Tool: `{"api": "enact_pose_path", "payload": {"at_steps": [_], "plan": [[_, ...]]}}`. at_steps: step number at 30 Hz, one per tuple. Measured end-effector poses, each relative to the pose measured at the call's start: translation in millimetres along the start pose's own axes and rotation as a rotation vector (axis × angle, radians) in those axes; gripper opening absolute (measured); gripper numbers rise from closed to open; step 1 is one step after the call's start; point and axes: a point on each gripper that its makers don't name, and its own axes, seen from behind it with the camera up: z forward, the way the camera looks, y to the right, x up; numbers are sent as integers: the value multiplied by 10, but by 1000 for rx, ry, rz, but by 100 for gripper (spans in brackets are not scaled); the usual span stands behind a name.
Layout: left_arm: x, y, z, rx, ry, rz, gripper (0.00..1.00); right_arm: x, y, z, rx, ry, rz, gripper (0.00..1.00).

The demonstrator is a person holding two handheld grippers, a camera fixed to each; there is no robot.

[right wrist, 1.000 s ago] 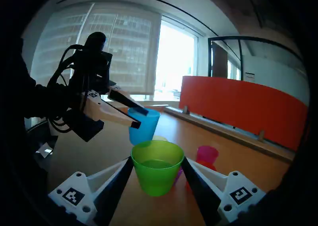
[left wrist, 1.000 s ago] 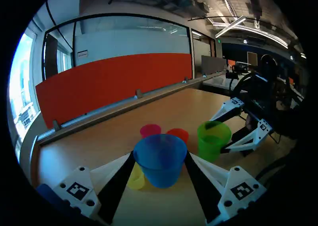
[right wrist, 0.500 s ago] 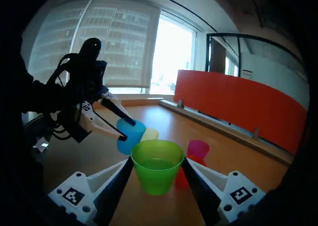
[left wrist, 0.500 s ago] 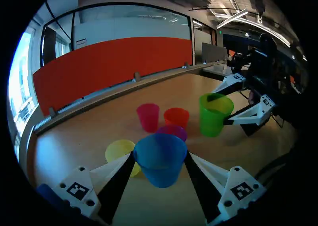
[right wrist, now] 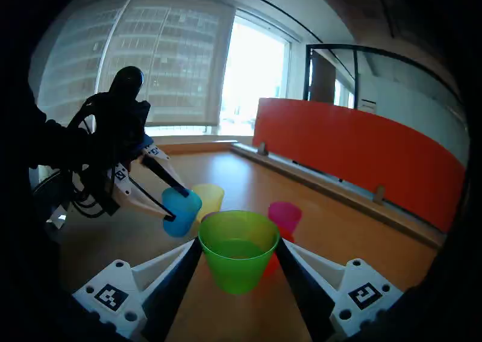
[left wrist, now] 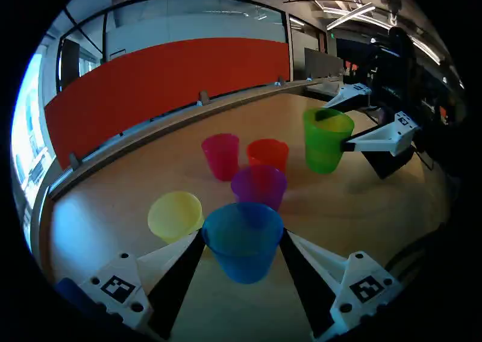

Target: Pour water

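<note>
A blue cup [left wrist: 243, 241] sits clamped in my left gripper [left wrist: 241, 245], held above the wooden table [left wrist: 361, 197]; it looks empty. My right gripper [right wrist: 238, 254] is shut on a green cup [right wrist: 238, 249] with liquid in its bottom. From the left gripper view, the green cup [left wrist: 326, 139] and the right gripper [left wrist: 346, 125] hang to the far right, above the table. From the right gripper view, the blue cup [right wrist: 180, 211] and the left gripper [right wrist: 170, 205] are to the left, lower than the green cup and tilted.
Standing on the table are a yellow cup [left wrist: 175, 215], a purple cup [left wrist: 259, 186], a pink cup [left wrist: 220, 155] and an orange cup [left wrist: 267, 155]. An orange partition [left wrist: 169, 83] runs along the table's far edge. Bright windows [right wrist: 181, 71] are behind the left gripper.
Both held cups have risen and drawn apart; the four cups on the table now show below and between them. The blue cup has sunk lower in the right gripper view.
</note>
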Motion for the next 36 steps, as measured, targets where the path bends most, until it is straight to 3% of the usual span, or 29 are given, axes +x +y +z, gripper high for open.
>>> {"api": "enact_pose_path", "payload": {"at_steps": [9,21,36], "plan": [[-105,53,92,-15,-21,13,88,-80,184,-45,-28,-19,9,91],[-163,78,47,-3,-32,53,88,-212,341,-69,-49,-52,17,91],[-331,21,25,9,-73,34,89,-476,463,-53,-61,-114,44,91]]}}
